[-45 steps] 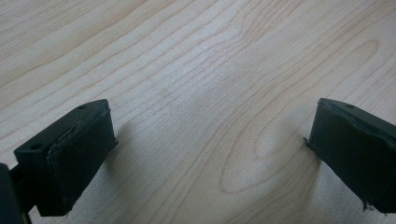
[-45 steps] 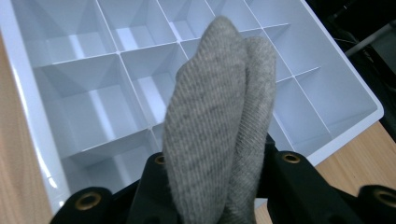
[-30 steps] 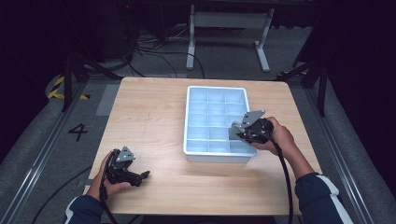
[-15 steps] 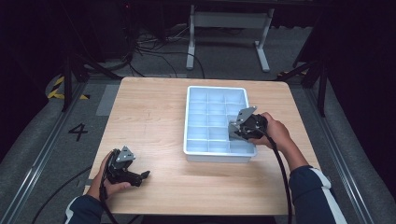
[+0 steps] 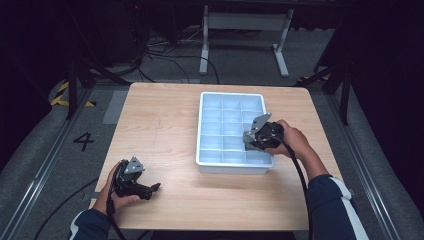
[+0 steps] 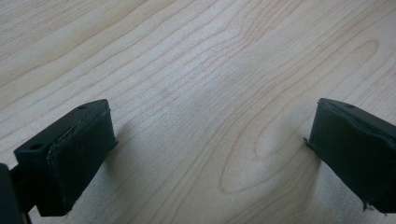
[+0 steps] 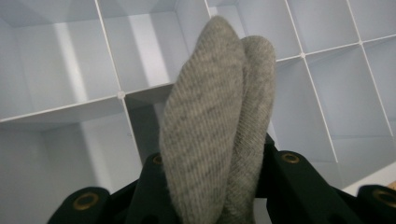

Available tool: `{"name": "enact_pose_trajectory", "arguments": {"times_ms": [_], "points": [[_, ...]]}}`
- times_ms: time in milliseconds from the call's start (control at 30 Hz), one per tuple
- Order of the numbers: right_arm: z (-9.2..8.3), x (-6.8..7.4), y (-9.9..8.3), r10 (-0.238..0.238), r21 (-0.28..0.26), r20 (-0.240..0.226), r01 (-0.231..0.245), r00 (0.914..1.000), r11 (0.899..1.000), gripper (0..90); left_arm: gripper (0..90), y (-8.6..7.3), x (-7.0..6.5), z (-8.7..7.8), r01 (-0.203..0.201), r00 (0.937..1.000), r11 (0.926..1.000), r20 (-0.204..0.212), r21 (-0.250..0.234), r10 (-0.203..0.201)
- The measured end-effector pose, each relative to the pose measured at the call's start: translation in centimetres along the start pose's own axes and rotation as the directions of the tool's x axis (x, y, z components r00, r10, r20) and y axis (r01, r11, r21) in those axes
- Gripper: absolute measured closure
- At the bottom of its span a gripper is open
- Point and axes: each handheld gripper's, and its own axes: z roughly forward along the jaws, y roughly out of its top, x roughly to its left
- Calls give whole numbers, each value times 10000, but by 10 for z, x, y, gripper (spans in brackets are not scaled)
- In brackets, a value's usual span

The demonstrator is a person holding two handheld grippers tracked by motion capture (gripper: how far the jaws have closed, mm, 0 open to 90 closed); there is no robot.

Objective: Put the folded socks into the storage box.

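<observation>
The right gripper (image 5: 248, 142) hangs over the near right part of a white divided tray (image 5: 209, 159) that sits on the table (image 5: 165, 125). In the right gripper view its fingers (image 7: 299, 182) are clamped on a folded grey sock (image 7: 215, 116), which stands up between them above the tray's empty compartments. The tray lies right of the table's centre.

The left gripper (image 5: 152, 189) rests at the near left corner of the table, well apart from the tray, held in the person's left hand (image 5: 116, 192). In the left gripper view its fingers (image 6: 70, 154) stand wide apart with bare wood between them.
</observation>
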Motion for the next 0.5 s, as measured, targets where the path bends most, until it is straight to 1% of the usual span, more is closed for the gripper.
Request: {"name": "enact_pose_trajectory", "arguments": {"times_ms": [167, 233, 300, 367, 400, 433, 467, 500], "points": [[1, 0, -1, -26, 242, -326, 34, 9995, 9997, 718, 5, 0, 0, 0, -7, 10000, 10000, 9, -5, 7], [2, 0, 0, -8, 322, -292, 17, 9996, 9995, 718, 5, 0, 0, 0, -3, 10000, 10000, 12, -5, 3], [5, 1, 1, -166, 613, -197, 178, 9997, 9980, 719, 5, 0, 0, 0, -17, 10000, 10000, 10, 7, 17], [7, 2, 2, -224, 794, -187, 238, 9996, 9966, 719, 5, 0, 0, 0, 15, 10000, 10000, -2, -3, -15], [8, 1, 2, -171, 840, -284, 194, 9995, 9963, 719, 5, 0, 0, 0, -7, 10000, 10000, 12, -6, 7], [9, 1, 3, -202, 1009, -307, 232, 9993, 9946, 718, 5, 0, 0, 0, -7, 10000, 10000, 12, -6, 7], [9, 1, 3, -202, 1009, -307, 232, 9993, 9946, 718, 5, 0, 0, 0, -3, 10000, 10000, 13, -5, 3], [14, 2, 3, -130, 1408, -399, 185, 9991, 9899, 714, 5, 0, 0, 0, 8, 10000, 10000, 0, -4, -8]]}}
